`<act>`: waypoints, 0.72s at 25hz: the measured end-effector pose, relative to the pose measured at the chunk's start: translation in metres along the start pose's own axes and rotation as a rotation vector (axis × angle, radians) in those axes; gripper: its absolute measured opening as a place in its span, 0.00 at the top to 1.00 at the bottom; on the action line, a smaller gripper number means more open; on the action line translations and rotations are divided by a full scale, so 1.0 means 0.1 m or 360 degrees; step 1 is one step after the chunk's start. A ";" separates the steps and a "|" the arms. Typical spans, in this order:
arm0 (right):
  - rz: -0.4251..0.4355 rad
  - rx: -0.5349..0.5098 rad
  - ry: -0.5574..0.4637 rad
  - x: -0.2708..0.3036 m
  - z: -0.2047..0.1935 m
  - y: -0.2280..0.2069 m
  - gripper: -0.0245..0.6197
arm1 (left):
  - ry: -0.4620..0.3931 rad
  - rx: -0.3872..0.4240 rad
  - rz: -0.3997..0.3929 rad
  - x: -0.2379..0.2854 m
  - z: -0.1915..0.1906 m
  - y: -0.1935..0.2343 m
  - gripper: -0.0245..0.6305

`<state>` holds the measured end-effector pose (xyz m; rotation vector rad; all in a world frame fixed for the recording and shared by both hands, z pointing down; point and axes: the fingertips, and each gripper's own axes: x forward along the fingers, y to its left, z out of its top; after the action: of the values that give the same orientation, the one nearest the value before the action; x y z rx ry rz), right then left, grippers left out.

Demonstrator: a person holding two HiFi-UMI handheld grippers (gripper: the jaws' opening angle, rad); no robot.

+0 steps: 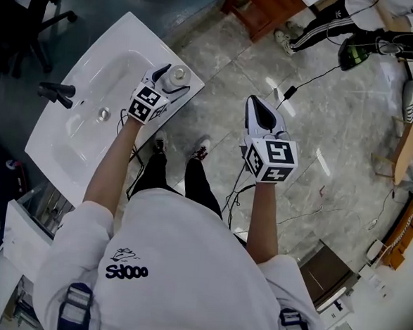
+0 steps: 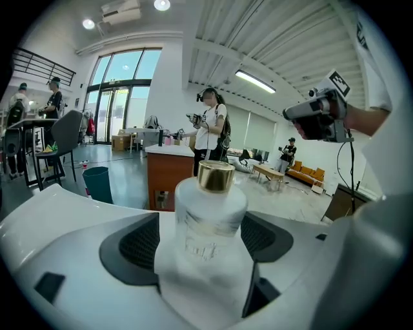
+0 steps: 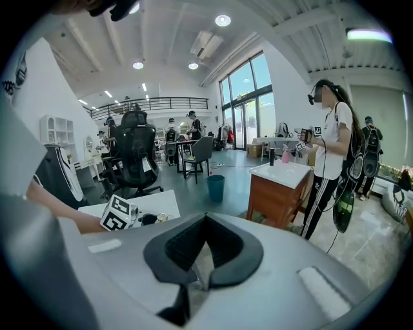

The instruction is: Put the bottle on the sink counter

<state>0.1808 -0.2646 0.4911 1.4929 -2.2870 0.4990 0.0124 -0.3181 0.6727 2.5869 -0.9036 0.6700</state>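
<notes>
Seemingly frosted white bottle point(image 2: 210, 222), gold cap point(image 2: 215, 176), white sink counter point(image 1: 124, 31)

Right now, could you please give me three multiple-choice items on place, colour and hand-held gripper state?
1. The bottle stands: A at a corner of the sink counter; B at its middle; C off it.
2. Its cap is: A black; B gold; C red.
3. The right hand-held gripper is: A open wide; B shut on the bottle; C shut, empty.
Answers: A, it sits by the counter's corner edge; B, it shines gold; C, its jaws meet on nothing.
</notes>
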 end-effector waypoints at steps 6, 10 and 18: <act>0.0022 -0.0023 -0.0045 -0.03 0.13 0.02 0.95 | 0.0002 0.0072 0.0049 -0.38 -0.03 0.10 0.39; 0.0029 -0.0074 -0.0087 -0.04 0.28 0.03 0.95 | -0.0047 0.0053 0.0125 -0.67 0.07 0.22 0.39; 0.0014 -0.0273 -0.0172 -0.09 0.64 0.09 0.95 | -0.0344 -0.0059 0.0132 -1.26 0.66 0.32 0.46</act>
<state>0.1686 -0.2847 0.4302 1.4584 -2.3523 0.2220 -0.0744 -0.3081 0.5557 2.6371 -1.0834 0.3948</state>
